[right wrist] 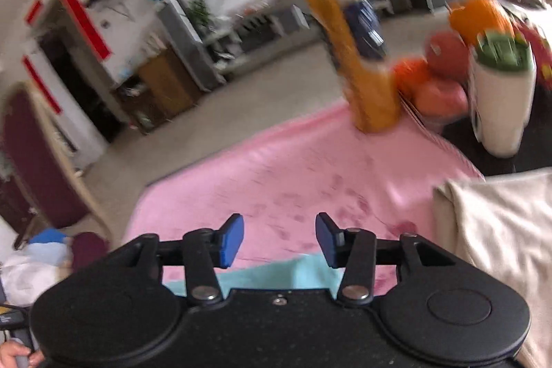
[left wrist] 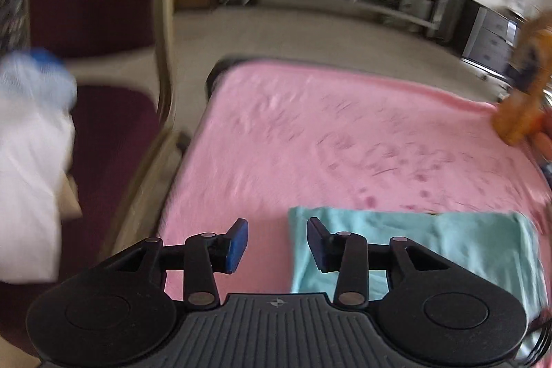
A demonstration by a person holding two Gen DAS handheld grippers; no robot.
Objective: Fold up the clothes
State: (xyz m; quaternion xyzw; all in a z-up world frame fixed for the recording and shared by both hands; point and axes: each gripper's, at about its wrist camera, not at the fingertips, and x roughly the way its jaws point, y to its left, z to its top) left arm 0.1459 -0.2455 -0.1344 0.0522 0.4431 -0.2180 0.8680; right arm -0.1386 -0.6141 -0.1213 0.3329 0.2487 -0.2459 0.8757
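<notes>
Left gripper (left wrist: 277,245): nearest the left wrist camera; its blue pads (left wrist: 239,245) stood apart with nothing between them, hanging above the near left corner of the garment.
Right gripper (right wrist: 279,244): nearest the right wrist camera; jaws likewise parted and empty, over bare blanket just beyond the garment's far edge.
Teal garment (left wrist: 448,247): the task's cloth, folded flat into a rectangle on the pink blanket, at 5 o'clock in the left wrist view; in the right wrist view only a strip showed at 6 o'clock, under the gripper body.
Pink blanket (left wrist: 310,133): covered the tabletop; faint darker marks ran across its middle.
Writing: none could be read; motion blur smeared every label.
Orange bottle (right wrist: 358,50): stood at 1 o'clock on the blanket's far edge in the right wrist view, with a dark blue label too blurred to read.
Fruit (right wrist: 445,71): red and orange pieces piled at 2 o'clock just beside the bottle; what held them could not be made out.
White container (right wrist: 500,99): at 3 o'clock, upright, with a green band at its top; contents hidden.
Beige cloth (right wrist: 500,230): lay at 4 o'clock on the blanket's right side.
Maroon chair (left wrist: 103,57): at 10 o'clock in the left wrist view, with pale clothes (left wrist: 31,161) heaped on its seat.
</notes>
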